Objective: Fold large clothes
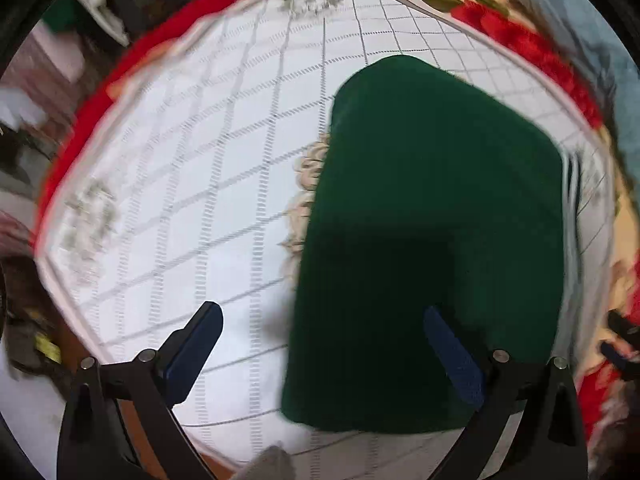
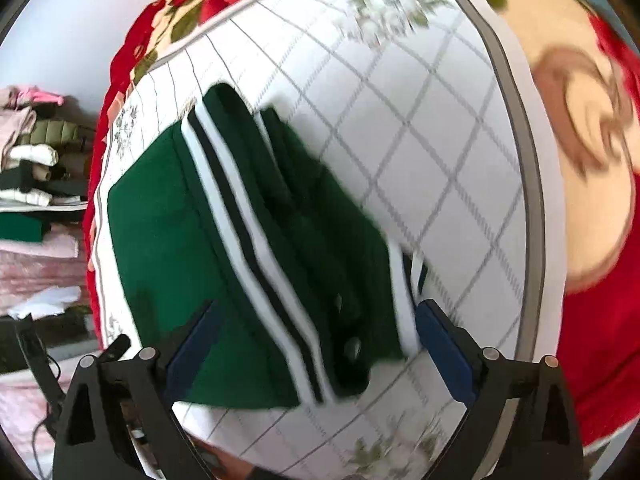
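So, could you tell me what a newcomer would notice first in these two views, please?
The folded dark green garment with white and black stripes dominates, lying on the white quilted cover with grey grid lines. Behind it runs a red floral blanket. Both the left gripper and the right gripper hover open above the garment.

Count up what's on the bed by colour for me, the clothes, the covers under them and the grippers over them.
Green: 1, the folded garment with white and black stripes
White checked: 1, the cover it lies on
Red floral: 1, the blanket underneath
Black with blue pads: 2, the left gripper and the right gripper, both open
Total: 5
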